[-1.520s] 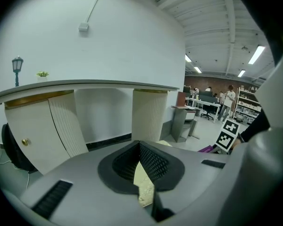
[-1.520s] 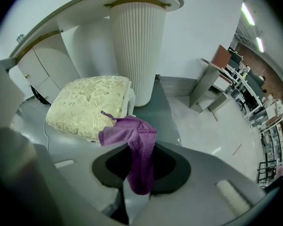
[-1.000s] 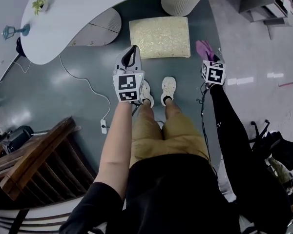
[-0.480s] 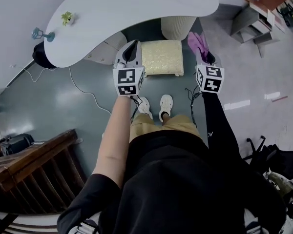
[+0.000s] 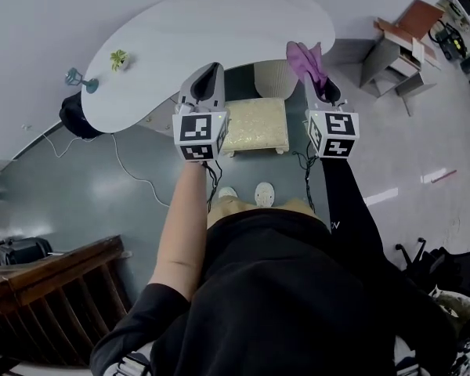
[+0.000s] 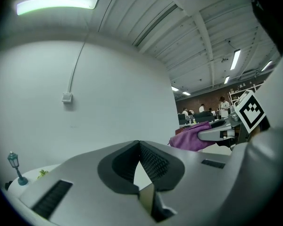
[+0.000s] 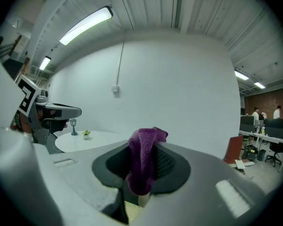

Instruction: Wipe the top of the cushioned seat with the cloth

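Currently your right tongs (image 5: pixel 327 92) are clamped on the cloth (image 5: pixel 305 59); your left tongs (image 5: pixel 207 84) are closed tip to tip with nothing between them. Both are held up, level with the wall, well above the seat (image 5: pixel 254 125).

Cloth: purple, fuzzy, bunched. One tuft stands above the pads and a short tail hangs below them.
- Judged light, soft and limp; it folds under its own weight and will not slip easily from ribbed pads.
- The grip sits on a thick fold, which looks secure. For wiping, a hold nearer one edge would probably leave more free cloth to lie flat.

Seat: pale cream, rectangular, mottled texture, low on the grey floor by the white bench (image 5: pixel 219 30).
- Padding likely yields; light pressure should do.
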